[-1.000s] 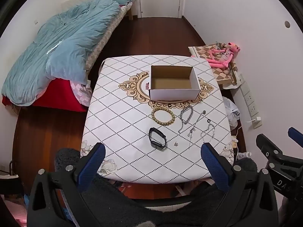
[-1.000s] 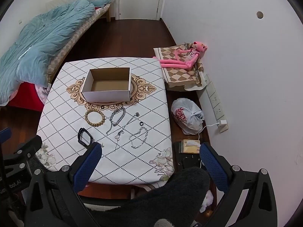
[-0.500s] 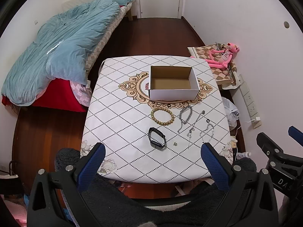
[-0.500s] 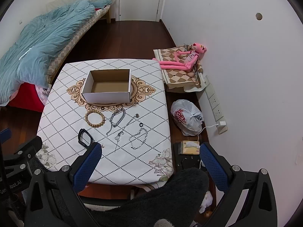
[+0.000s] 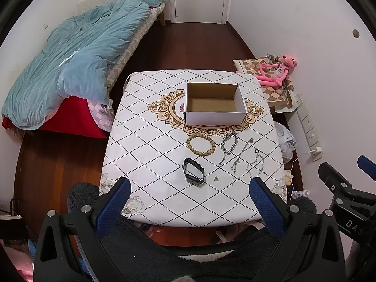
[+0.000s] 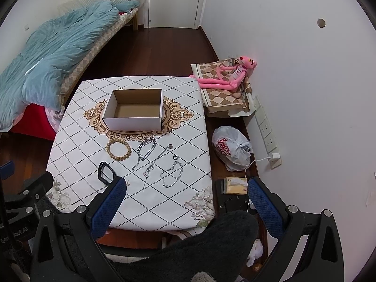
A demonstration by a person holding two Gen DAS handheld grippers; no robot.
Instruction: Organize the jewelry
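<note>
An open white cardboard box (image 5: 215, 115) (image 6: 134, 122) sits empty on the diamond-patterned table (image 5: 145, 155) (image 6: 77, 127). In front of it lie a wooden bead bracelet (image 5: 201, 141) (image 6: 118, 149), a silver chain bracelet (image 5: 229, 141) (image 6: 147, 150), a thin necklace (image 5: 239, 158) (image 6: 152, 164), another silver chain (image 5: 256, 164) (image 6: 172, 175), a small black ring (image 5: 257, 151) (image 6: 175, 157) and a black wristband (image 5: 193, 172) (image 6: 105, 172). My left gripper (image 5: 188, 202) and right gripper (image 6: 185, 202) hang high above the near table edge, both open and holding nothing.
A bed with a blue duvet (image 5: 70, 61) stands to the left. A pink plush toy (image 6: 225, 77) on a checkered cushion, a white plastic bag (image 6: 231, 150) and wall sockets (image 6: 265, 127) are on the right. A dark fuzzy chair back (image 5: 164, 253) lies below the grippers.
Both views have shifted only slightly; the jewelry and the box have not moved and both grippers stay open.
</note>
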